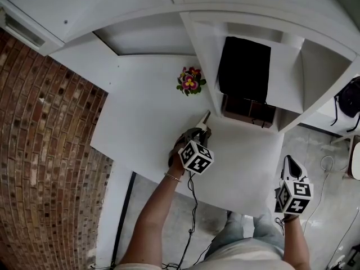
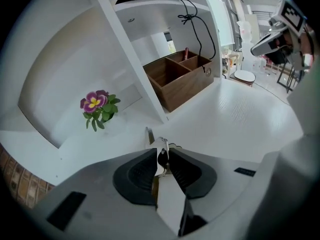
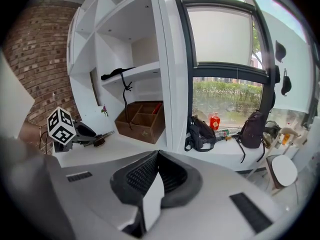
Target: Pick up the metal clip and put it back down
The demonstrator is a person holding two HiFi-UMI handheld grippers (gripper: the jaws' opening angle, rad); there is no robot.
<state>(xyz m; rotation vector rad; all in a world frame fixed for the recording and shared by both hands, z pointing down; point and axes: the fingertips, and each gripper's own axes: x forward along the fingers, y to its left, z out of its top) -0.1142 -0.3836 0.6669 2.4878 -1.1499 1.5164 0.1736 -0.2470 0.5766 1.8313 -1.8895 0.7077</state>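
Note:
The metal clip [image 2: 159, 151] is a small silver piece pinched between the jaws of my left gripper [image 2: 161, 153], which is shut on it. Its narrow tip [image 2: 149, 135] sticks out ahead of the jaws. In the head view the left gripper [image 1: 201, 130] is over the middle of the white table [image 1: 140, 128], with the clip [image 1: 205, 118] pointing toward the shelf unit. I cannot tell whether the tip touches the table. My right gripper [image 1: 289, 162] hangs off the table's right edge, shut with nothing in it [image 3: 156, 156]. The right gripper view shows the left gripper [image 3: 75, 129] holding the clip [image 3: 104, 134].
A small pot of purple flowers [image 1: 190, 81] stands at the back of the table. A wooden divided box [image 1: 247, 110] sits in the shelf unit under a black object [image 1: 244, 66]. A brick wall [image 1: 39, 128] is at the left. Bags [image 3: 200, 133] lie on the window ledge.

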